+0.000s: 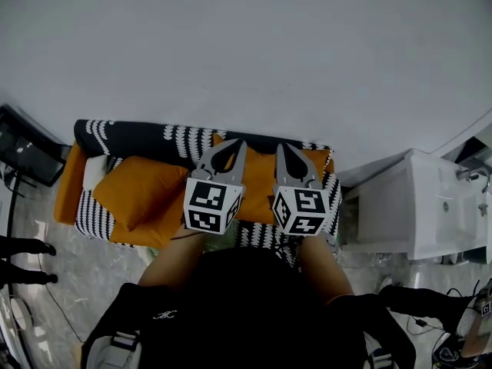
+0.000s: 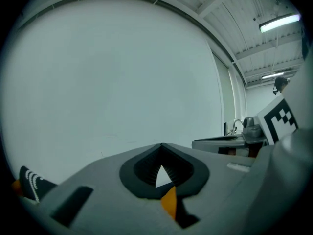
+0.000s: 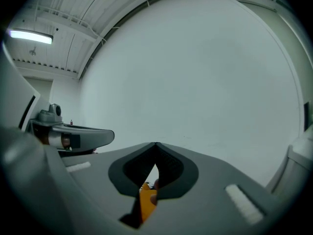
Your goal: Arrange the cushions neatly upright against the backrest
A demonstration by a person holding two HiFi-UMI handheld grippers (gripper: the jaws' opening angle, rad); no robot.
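A small sofa with a black-and-white patterned cover (image 1: 138, 137) stands against the white wall. One orange cushion (image 1: 142, 191) lies tilted on the left of the seat. A second orange cushion (image 1: 257, 179) sits at the middle and right, against the backrest and partly hidden by my grippers. My left gripper (image 1: 232, 144) and right gripper (image 1: 281, 149) hover side by side above that cushion, both shut, with nothing visible between their tips. The left gripper (image 2: 161, 145) and the right gripper (image 3: 155, 143) both face the bare wall. A sliver of orange (image 2: 169, 202) (image 3: 146, 199) shows through each one's jaw gap.
A white cabinet with a sink (image 1: 430, 206) stands right of the sofa. Black equipment (image 1: 27, 152) sits at the far left, with a bystander's shoes (image 1: 23, 248) below it. Cables trail over the glossy floor (image 1: 61, 321). The sofa's left armrest is orange (image 1: 69, 183).
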